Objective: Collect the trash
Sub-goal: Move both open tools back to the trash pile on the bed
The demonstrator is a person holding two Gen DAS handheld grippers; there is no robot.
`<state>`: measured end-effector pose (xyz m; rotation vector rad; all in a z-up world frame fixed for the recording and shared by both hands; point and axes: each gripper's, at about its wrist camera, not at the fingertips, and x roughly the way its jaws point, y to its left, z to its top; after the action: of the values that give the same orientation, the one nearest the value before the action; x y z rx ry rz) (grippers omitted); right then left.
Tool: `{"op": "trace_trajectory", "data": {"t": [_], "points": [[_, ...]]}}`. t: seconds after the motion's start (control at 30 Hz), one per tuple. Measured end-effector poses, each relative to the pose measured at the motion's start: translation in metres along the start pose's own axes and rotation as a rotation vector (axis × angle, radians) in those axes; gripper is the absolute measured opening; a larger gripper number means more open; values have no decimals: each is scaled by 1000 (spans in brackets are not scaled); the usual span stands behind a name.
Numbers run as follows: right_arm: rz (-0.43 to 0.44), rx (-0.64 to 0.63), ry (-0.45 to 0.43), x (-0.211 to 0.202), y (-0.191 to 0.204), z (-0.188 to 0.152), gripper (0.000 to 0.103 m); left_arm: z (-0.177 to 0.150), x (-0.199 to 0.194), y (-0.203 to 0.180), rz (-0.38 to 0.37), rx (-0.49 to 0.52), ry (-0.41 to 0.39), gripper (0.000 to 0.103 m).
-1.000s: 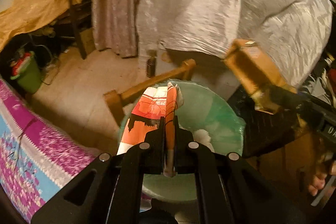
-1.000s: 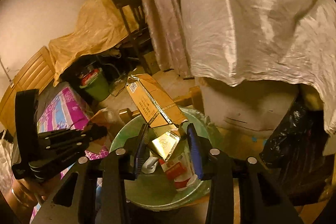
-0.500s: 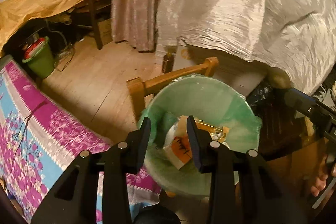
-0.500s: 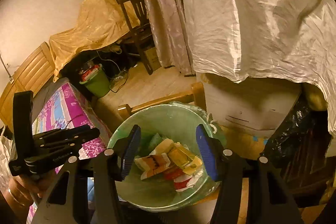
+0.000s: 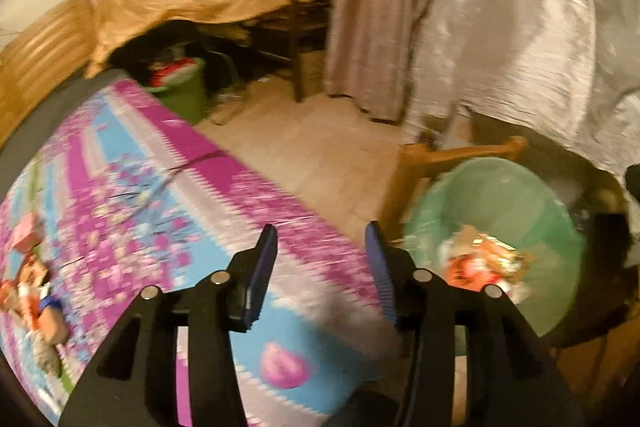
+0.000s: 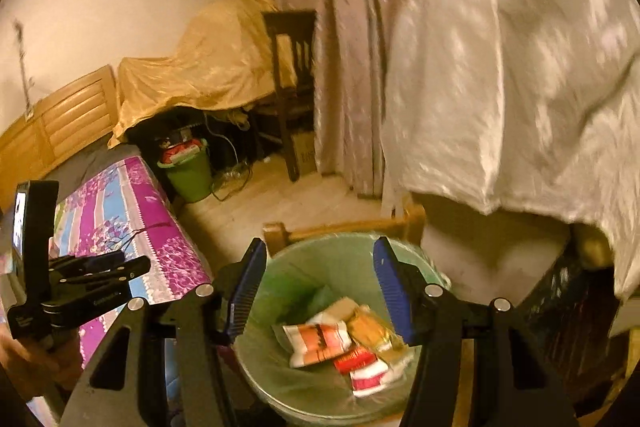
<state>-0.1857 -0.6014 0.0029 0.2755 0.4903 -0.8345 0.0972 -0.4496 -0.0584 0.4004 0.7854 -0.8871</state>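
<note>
left gripper [image 5: 322,247] first: jaws apart, nothing between them, and they have just been opening; a second ago they were clamped on an orange-and-white wrapper above the bin, now that wrapper is gone from the pads; the view has swung off the bin and over the purple-and-blue bedspread [image 5: 132,211], everything smeared with motion; right gripper [image 6: 320,267] the same story, jaws wide and bare, hanging above the green bin [image 6: 320,247]; its gold carton, pinched a second ago, is out of its grasp; down in the bin lies the dropped trash [image 6: 344,343], the orange-and-white packet, a gold piece, red-and-white wrappers, heaped on the liner; from the left view the bin [image 5: 504,195] sits off to the right, beside a wooden frame [image 5: 460,153], litter showing inside; so both loads look delivered; outward now: on the bedspread's far left edge there's a small clutter of more litter [image 5: 36,291], red, white and blue, blurred, hard to name; that reads as the next pickup, and the left gripper seems headed that way; beyond, a second green bucket [image 6: 188,175] by the draped furniture, full already; a hand [image 6: 36,363] shows at the lower left of the right view
</note>
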Motion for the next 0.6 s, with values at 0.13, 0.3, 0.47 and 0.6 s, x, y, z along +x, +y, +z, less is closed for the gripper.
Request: {"op": "trace_trajectory", "data": {"t": [0.13,0.3,0.47,0.6], "points": [[22,-93,-67,-12,45,-3,64,-15,-13,35,69,-50,-22,49],[92,-176,-60,-15,100,-11,65,-42,-30,80,126,-111,-22,50],[164,-229,-28,-14,147,-22,69,-74,-54,127,182,-145,-28,54],[238,-260,13,-10,191,-34,72,-113,-75,171,246,-170,-12,55]]}}
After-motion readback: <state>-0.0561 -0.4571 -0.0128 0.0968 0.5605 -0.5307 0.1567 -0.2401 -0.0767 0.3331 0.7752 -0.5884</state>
